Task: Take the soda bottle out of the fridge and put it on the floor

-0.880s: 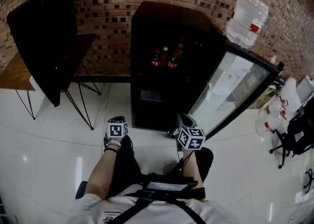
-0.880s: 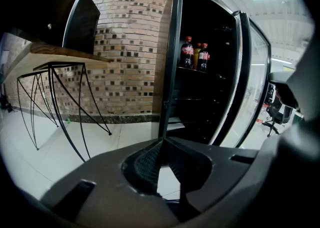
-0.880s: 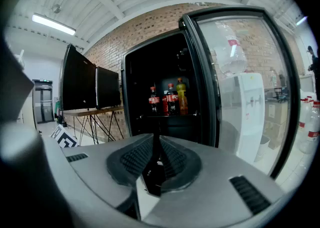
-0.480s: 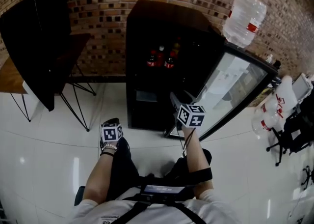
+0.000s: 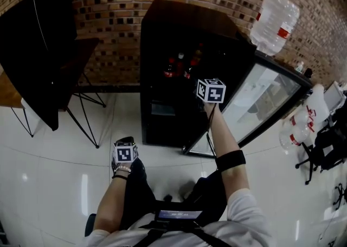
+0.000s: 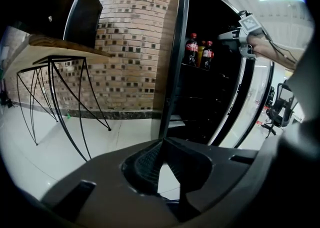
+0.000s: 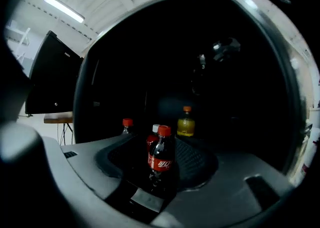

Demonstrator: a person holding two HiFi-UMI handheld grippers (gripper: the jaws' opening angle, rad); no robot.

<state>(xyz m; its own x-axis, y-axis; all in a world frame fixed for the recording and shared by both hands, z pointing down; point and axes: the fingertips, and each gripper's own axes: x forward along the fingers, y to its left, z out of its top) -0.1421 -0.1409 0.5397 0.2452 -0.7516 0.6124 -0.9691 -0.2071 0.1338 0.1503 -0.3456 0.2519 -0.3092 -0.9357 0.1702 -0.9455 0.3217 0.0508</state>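
The black fridge [image 5: 181,26] stands open, its glass door [image 5: 260,97] swung to the right. Several bottles stand on its upper shelf. In the right gripper view, a red-capped cola bottle [image 7: 161,158] is nearest, with a white-capped bottle [image 7: 153,136] behind it, another red-capped one [image 7: 127,124] at left and a yellow bottle [image 7: 185,123] at the back. My right gripper [image 7: 160,147] is raised at the shelf's front [image 5: 201,79]. Its jaws are wide open, and the cola bottle stands between them, untouched. My left gripper [image 5: 125,144] hangs low over the floor, shut and empty [image 6: 163,144].
A large water jug [image 5: 274,21] sits on a dispenser behind the door. A wooden table on thin black legs [image 5: 87,105] holds a black panel [image 5: 38,51] at left. Water bottles [image 5: 301,127] and an office chair [image 5: 325,148] stand at right. The white tiled floor [image 5: 49,164] spreads around me.
My right gripper has risen from knee height and reached forward to the fridge's bottle shelf. The left gripper has stayed low by my left knee.
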